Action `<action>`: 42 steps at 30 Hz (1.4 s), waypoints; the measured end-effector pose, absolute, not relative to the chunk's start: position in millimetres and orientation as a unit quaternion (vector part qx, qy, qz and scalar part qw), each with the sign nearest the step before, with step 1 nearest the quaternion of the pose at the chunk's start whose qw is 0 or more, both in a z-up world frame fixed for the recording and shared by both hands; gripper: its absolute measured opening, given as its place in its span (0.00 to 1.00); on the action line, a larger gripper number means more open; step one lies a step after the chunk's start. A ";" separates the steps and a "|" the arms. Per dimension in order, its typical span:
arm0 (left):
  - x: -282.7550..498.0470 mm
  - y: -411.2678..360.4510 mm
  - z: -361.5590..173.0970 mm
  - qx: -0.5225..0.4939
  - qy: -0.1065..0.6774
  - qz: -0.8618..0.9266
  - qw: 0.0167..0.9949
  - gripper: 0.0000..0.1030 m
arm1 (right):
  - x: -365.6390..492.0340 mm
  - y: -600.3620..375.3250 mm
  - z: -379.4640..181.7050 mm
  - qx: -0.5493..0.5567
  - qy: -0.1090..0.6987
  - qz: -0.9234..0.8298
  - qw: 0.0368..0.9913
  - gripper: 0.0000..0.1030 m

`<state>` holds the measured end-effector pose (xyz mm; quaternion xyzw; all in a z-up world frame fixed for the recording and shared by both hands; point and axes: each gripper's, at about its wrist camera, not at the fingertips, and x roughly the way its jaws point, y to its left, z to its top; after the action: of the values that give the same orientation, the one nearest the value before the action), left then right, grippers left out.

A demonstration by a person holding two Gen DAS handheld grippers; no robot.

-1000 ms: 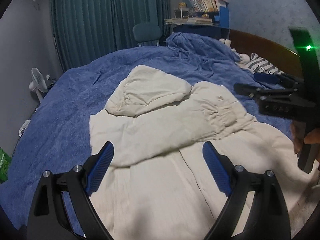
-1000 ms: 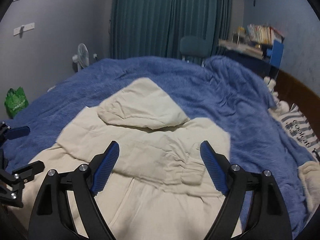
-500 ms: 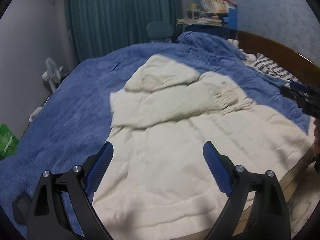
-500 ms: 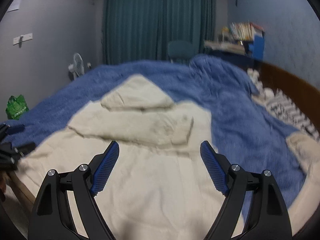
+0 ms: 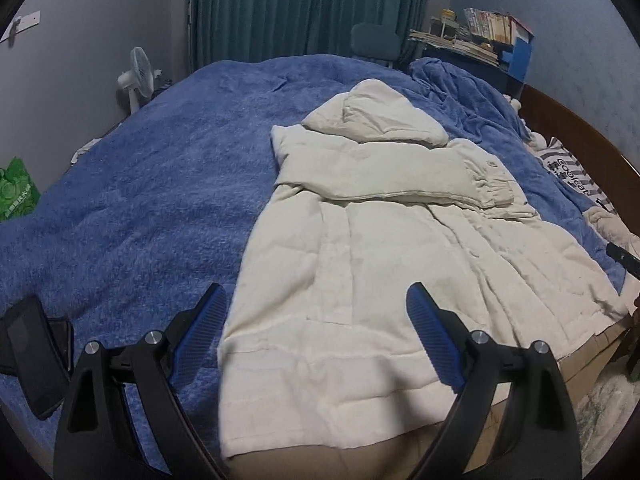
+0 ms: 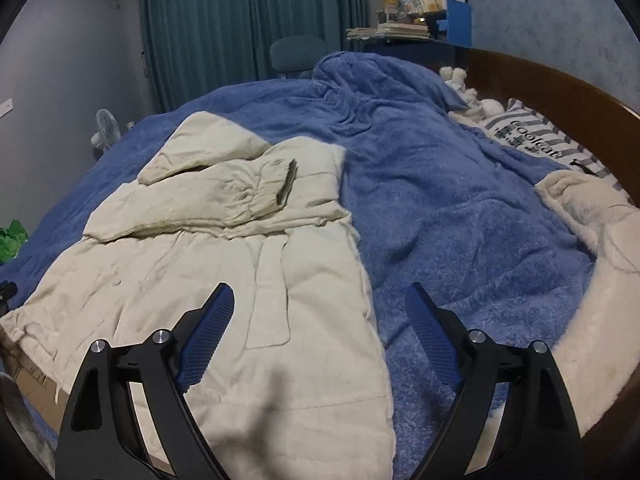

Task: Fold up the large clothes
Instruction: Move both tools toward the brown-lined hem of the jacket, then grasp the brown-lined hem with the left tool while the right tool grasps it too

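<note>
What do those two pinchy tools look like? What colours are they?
Both look alike. The left tool and the right tool each have two black plastic arms shaped like a wide V, with triangle cut-outs and shiny silver bolts. The fingers wear bright blue pads; the left tool's are ridged, the right tool's look more meshy. No cables, labels or sleeves show.

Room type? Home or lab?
Almost certainly a home bedroom: a bed with a blue blanket and wooden headboard, teal curtains, and a cluttered bookshelf. The cream coat lies spread on the bed.
</note>
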<state>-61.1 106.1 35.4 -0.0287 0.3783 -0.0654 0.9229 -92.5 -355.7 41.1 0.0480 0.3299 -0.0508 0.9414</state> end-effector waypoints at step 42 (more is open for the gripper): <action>-76.8 130.7 4.8 -0.027 0.569 -0.101 0.816 0.63 | -140.6 -390.6 7.9 0.097 0.533 0.043 0.840 0.58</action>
<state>-76.8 130.7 4.8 -0.0269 0.5688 -0.1014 0.8157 -140.6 -390.6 7.9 0.0968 0.5329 0.0433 0.8395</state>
